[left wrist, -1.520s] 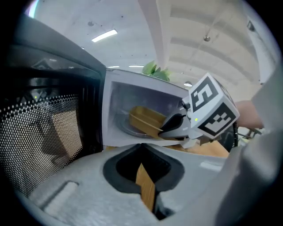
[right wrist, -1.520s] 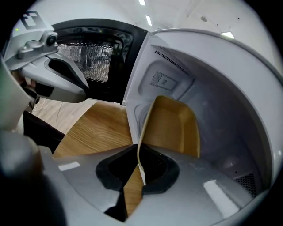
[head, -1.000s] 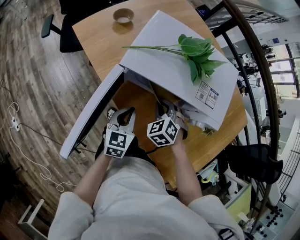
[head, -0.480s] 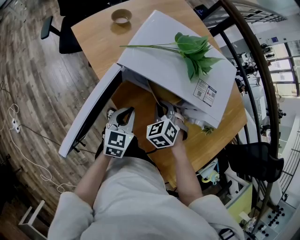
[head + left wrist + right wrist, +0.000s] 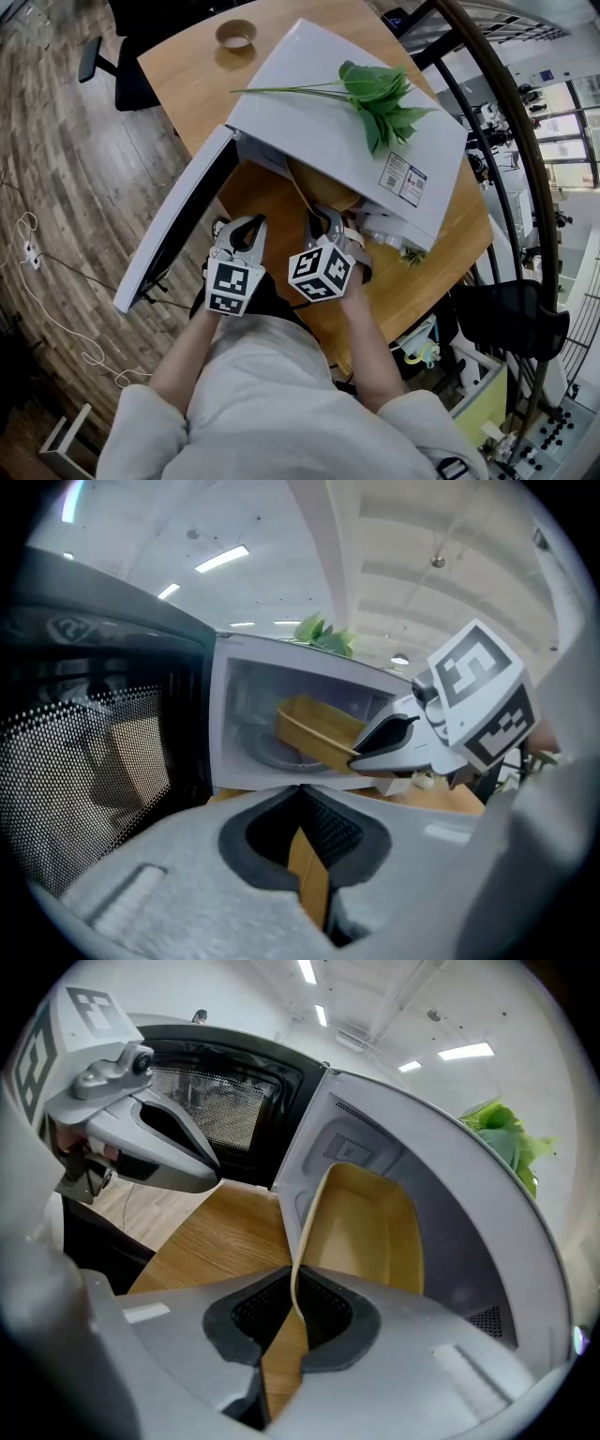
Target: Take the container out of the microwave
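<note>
The right gripper [image 5: 295, 1312] fingers pinch the tan container [image 5: 361, 1232] by its thin rim at the microwave [image 5: 487, 1241] mouth, while the left gripper [image 5: 305, 855] fingers are closed on nothing; this one-edge hold could let the container slip.

Tilted tan container [image 5: 366, 1232] in open microwave [image 5: 319, 141]

The open door [image 5: 173, 230] blocks 9 o'clock of the microwave [image 5: 319, 103] mouth; the container [image 5: 323, 187] sits in that mouth. Bare table [image 5: 261, 190] between door and microwave leaves room toward 6 o'clock.
</note>
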{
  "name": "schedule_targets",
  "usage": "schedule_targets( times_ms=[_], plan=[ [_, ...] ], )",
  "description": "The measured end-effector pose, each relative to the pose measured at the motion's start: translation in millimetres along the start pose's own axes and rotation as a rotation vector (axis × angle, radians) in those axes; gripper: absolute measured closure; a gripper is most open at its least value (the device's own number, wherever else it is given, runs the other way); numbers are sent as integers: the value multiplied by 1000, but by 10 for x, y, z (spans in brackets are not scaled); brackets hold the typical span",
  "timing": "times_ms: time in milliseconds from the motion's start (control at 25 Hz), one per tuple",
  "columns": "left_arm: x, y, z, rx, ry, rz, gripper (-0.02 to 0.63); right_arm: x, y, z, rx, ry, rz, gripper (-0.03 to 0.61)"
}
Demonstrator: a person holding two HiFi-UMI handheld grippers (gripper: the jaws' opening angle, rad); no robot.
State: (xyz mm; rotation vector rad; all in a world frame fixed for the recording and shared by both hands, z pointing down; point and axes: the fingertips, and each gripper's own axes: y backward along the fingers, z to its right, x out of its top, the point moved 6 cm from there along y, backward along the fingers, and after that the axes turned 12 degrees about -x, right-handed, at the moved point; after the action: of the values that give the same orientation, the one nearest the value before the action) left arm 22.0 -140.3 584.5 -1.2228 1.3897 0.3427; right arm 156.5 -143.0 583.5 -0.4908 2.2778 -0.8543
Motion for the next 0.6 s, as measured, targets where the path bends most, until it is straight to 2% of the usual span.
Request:
schedule_targets(
  times_ms=[600],
  plan=[
    [-1, 11, 137, 22, -3, 16, 611, -78, 197, -78, 9, 42, 28, 546]
  ],
)
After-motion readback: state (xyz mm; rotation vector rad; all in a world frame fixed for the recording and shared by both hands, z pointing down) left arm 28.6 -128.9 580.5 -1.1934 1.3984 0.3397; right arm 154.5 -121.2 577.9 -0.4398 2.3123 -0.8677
